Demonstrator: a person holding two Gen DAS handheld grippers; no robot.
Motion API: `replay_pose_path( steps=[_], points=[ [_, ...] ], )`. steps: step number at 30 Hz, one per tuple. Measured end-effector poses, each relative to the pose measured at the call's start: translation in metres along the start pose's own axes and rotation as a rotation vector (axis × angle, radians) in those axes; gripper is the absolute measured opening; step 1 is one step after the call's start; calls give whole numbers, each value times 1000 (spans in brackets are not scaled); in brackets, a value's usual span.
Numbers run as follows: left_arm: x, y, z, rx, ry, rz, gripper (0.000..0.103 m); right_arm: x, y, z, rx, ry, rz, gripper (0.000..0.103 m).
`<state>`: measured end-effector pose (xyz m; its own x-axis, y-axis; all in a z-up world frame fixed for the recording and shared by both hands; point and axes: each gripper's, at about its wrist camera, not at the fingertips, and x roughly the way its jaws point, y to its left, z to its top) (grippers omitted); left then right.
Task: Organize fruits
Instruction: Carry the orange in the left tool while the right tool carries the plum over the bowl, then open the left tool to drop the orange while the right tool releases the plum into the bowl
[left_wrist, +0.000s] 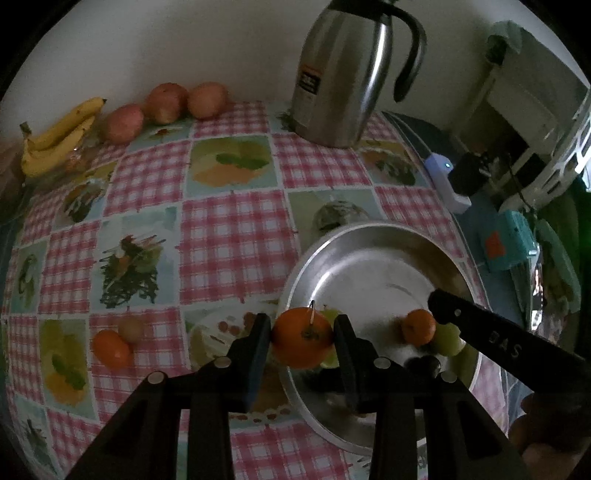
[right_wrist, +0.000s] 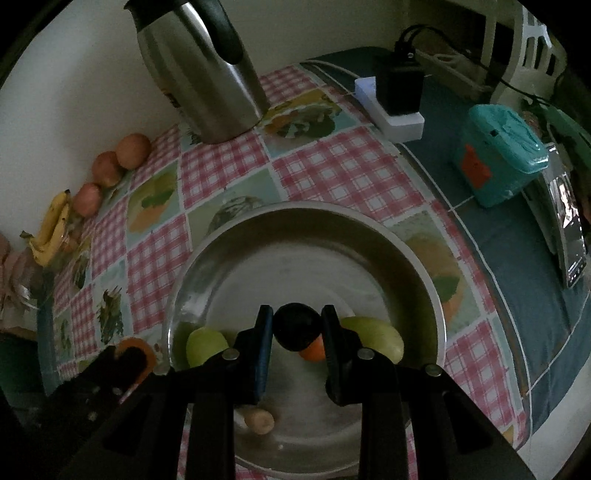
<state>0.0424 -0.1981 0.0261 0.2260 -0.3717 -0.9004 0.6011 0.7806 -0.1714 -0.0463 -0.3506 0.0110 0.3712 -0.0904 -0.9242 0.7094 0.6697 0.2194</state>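
Nearest, the left tool (left_wrist: 303, 338) clamps an orange fruit (left_wrist: 303, 338), one pad on each side, held over the near-left rim of the steel bowl (left_wrist: 369, 236). The right tool (right_wrist: 297, 330) pinches a small dark round fruit (right_wrist: 296, 328) between narrow-set pads, above the middle of the bowl (right_wrist: 314, 218).

Bowl contents, right wrist view: two green fruits (right_wrist: 205, 345) flank the tool, a small orange fruit (right_wrist: 314, 350) sits just under the dark one, and a pale stub-shaped piece (right_wrist: 260, 421) lies on the near floor. The far half of the bowl floor is bare.

Left wrist view only: the right tool's arm crosses the bowl's right side and carries raised letters, partly readable as "BAS" (left_wrist: 504, 345). Left of the bowl, an orange-red fruit (left_wrist: 110, 349) and a smaller pale one (left_wrist: 130, 328) lie touching on the checked tabletop cloth (left_wrist: 236, 236). The cloth's middle stretch is open.

Farther back, a steel jug (left_wrist: 343, 74) stands by the wall; its dark label (left_wrist: 309, 83) is too blurred to read. Three apples (left_wrist: 166, 101) and bananas (left_wrist: 59, 136) line the far-left wall edge.

Right wrist view only: beyond the cloth's right edge, a teal box (right_wrist: 498, 158) with an orange patch, unreadable.
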Motion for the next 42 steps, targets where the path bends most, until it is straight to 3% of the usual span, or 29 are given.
replay_pose_path(
  steps=[10, 20, 26, 42],
  points=[
    [13, -6, -7, 17, 46, -3, 38, 9, 8, -3, -29, 35, 14, 28],
    [21, -26, -4, 84, -22, -42, 38, 13, 4, -3, -14, 40, 11, 28],
    [27, -36, -1, 108, -60, -66, 38, 10, -7, 4, 17, -18, 34, 28],
    [51, -44, 2, 142, -95, -50, 38, 34, -29, 9, 66, -46, -1, 28]
  ],
)
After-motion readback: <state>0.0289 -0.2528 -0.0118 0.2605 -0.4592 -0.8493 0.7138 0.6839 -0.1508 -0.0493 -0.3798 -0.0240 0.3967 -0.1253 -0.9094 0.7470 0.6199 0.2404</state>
